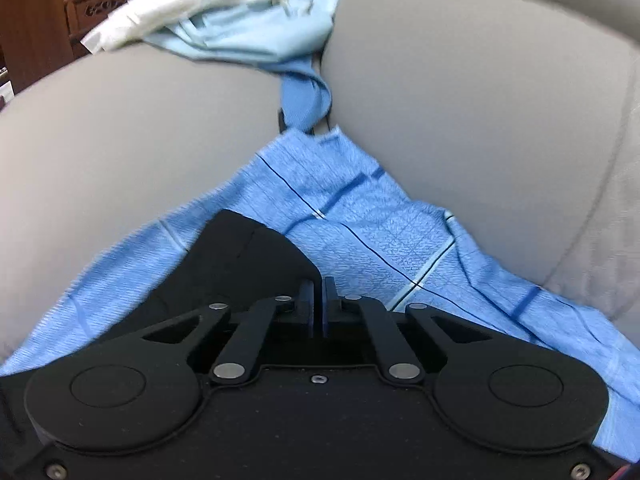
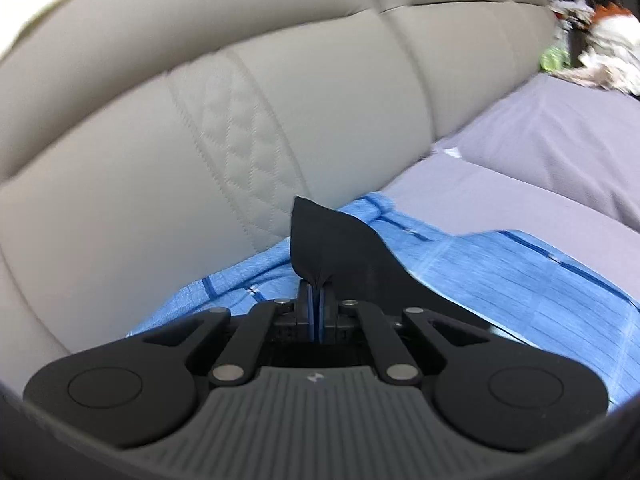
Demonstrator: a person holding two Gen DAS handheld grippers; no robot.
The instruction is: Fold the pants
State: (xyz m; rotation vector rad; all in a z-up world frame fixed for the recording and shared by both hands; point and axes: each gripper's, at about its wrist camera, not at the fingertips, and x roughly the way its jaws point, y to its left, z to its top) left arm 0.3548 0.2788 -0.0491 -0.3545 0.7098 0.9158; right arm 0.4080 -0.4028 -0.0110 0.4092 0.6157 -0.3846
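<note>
The blue checked pants (image 1: 360, 216) are crinkled matt cloth; the grey sofa cushions (image 2: 280, 120) look like smooth stitched leather; the black grippers (image 1: 318, 312) are matt plastic with metal pins.

- One pair of black pants (image 2: 340, 248), its edge caught in both views.
- One blue checked cloth (image 1: 360, 216).
- One light-blue garment (image 1: 256, 28), far.
- One white cloth (image 1: 184, 4), far left.
- Two grippers: left gripper (image 1: 319, 304), right gripper (image 2: 319, 300).

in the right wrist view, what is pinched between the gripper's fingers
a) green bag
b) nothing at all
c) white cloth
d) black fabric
d, the right gripper is shut on a black fabric that fans up out of the closed jaws, above the blue checked cloth spread on the grey sofa.
</note>
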